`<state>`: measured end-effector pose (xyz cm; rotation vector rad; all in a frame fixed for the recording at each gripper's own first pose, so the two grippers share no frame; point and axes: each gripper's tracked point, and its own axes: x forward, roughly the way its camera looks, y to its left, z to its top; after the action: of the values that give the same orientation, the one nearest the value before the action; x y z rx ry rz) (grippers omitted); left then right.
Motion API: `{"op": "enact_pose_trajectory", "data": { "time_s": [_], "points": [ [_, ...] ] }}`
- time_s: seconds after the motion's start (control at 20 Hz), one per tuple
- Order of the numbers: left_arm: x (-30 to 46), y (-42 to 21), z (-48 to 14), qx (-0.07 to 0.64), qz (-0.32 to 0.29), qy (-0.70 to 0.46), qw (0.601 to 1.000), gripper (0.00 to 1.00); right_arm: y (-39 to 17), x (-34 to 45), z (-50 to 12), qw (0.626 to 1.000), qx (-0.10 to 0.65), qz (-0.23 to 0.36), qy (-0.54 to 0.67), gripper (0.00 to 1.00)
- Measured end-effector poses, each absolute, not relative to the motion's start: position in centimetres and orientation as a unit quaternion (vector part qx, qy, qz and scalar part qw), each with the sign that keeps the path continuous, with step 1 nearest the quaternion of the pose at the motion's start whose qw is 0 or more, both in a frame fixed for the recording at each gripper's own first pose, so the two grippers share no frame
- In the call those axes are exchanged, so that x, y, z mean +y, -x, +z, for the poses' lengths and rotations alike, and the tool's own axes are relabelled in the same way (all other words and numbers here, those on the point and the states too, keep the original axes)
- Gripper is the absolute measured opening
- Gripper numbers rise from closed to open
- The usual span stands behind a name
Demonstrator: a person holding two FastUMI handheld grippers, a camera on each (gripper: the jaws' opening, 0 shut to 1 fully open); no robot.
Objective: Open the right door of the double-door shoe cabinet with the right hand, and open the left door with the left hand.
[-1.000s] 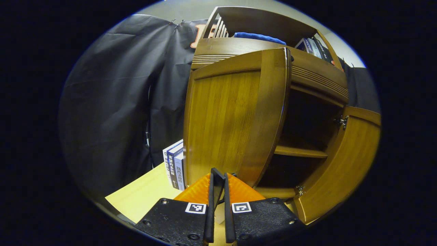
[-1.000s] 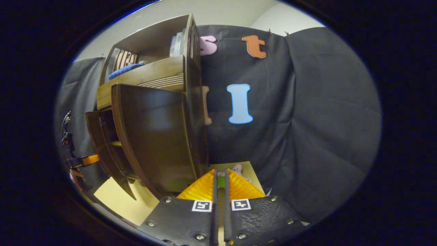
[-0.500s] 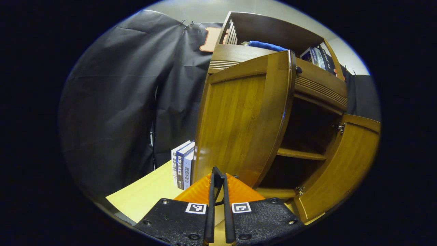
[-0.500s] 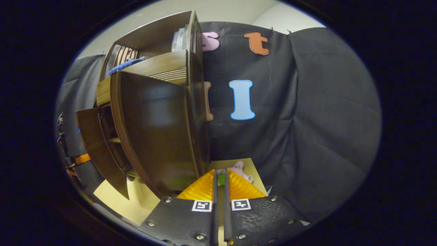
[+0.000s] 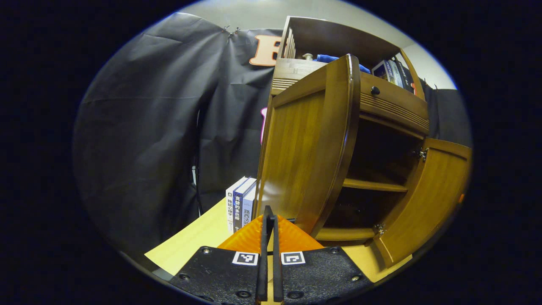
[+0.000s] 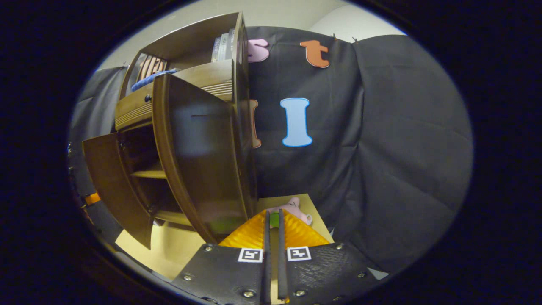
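1. The wooden cabinet (image 5: pixel 394 110) stood on a pale table (image 5: pixel 190 241), both doors swung wide.
2. The left door (image 5: pixel 309 148) and right door (image 5: pixel 427 203) flanked a shelf (image 5: pixel 372 185).
3. The left gripper (image 5: pixel 269 220) and right gripper (image 6: pixel 273 216) had their jaws clenched on nothing.
4. The cabinet's interior was dark, and a pink toy (image 6: pixel 292 208) was partly hidden.

The books (image 5: pixel 240 203) beside the cabinet carry spine lettering too small to read.
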<state>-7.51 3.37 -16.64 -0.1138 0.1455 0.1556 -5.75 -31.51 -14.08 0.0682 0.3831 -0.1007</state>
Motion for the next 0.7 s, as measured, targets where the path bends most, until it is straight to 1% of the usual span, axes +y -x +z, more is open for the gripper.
{"op": "enact_pose_trajectory", "data": {
  "time_s": [0.05,0.1,0.15,0.2,0.35,0.5,0.55,0.6,0.65,0.7],
  "points": [
    [3.7,7.6,-16.7,0.074,0.073,0.056,0.993,0.02,6.0,-31.5,-14.0,0.980,0.190,-0.058,-0.032,0.06],
    [4.0,7.7,-16.7,0.074,0.070,0.057,0.993,0.05,6.3,-31.5,-14.0,0.979,0.189,-0.064,-0.030,0.07],
    [4.6,7.9,-16.6,0.073,0.071,0.061,0.993,0.05,6.6,-31.5,-13.9,0.979,0.189,-0.070,-0.029,0.07],
    [5.4,8.0,-16.5,0.071,0.075,0.064,0.993,0.02,6.9,-31.5,-14.0,0.979,0.190,-0.075,-0.029,0.07],
    [8.1,8.6,-16.4,0.066,0.093,0.065,0.991,0.02,7.4,-31.2,-13.7,0.978,0.189,-0.084,-0.027,0.07],
    [9.6,8.8,-16.3,0.064,0.095,0.078,0.990,0.02,7.7,-30.7,-13.5,0.978,0.186,-0.090,-0.027,0.06],
    [9.9,8.9,-16.3,0.063,0.092,0.077,0.991,0.05,7.8,-30.4,-13.4,0.978,0.185,-0.091,-0.027,0.06],
    [9.8,8.8,-16.3,0.065,0.088,0.072,0.991,0.04,7.9,-30.3,-13.5,0.978,0.184,-0.092,-0.027,0.06],
    [9.9,8.9,-16.4,0.066,0.084,0.064,0.992,0.00,8.1,-30.0,-13.4,0.978,0.185,-0.094,-0.026,0.06],
    [10.0,8.8,-16.3,0.066,0.080,0.056,0.993,0.04,8.2,-29.9,-13.5,0.978,0.185,-0.095,-0.026,0.06]
  ]
}}
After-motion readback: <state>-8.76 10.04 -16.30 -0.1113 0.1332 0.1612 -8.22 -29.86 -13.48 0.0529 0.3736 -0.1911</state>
